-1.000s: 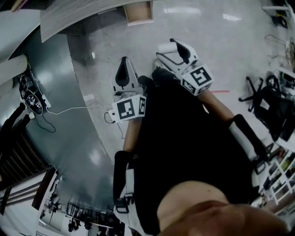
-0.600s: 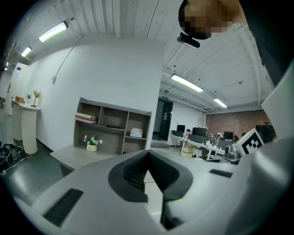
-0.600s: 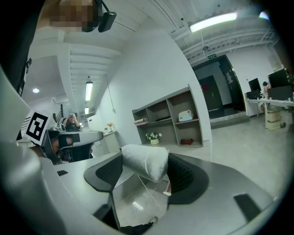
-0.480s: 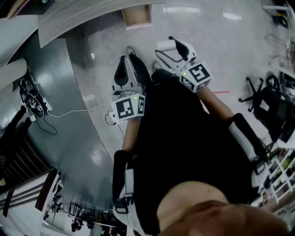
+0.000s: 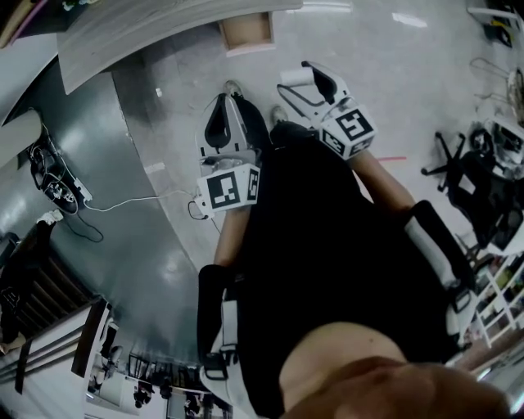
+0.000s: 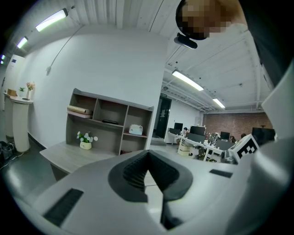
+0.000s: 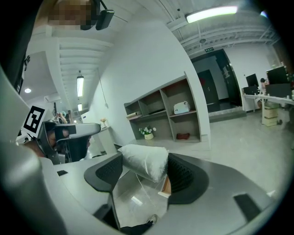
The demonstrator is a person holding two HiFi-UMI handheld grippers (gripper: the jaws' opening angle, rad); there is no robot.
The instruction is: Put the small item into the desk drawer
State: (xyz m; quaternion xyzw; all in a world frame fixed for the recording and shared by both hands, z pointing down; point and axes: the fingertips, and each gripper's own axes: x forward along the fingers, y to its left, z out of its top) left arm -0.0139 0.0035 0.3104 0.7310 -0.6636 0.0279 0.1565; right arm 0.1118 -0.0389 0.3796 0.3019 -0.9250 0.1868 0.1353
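A small white padded packet (image 7: 146,164) sits crosswise between the pads of my right gripper (image 7: 144,161), which is shut on it. In the head view the right gripper (image 5: 304,78) is held out in front of the person's body, with the white packet (image 5: 293,82) at its tip. Beyond it a wooden drawer (image 5: 244,29) stands out, open, from under the curved desk (image 5: 147,24). My left gripper (image 5: 221,110) hangs beside the right one, lower and to the left. Its jaws (image 6: 148,158) meet at the tips with nothing between them.
A grey shelf unit (image 6: 110,121) with a flower pot (image 6: 85,140) stands on the desk by the white wall. Cables (image 5: 57,184) lie on the dark floor at the left. Office chairs (image 5: 458,168) and clutter are at the right.
Both grippers have shifted only slightly, the right one a little toward the desk. The white packet stays held. The head view has tilted a little.
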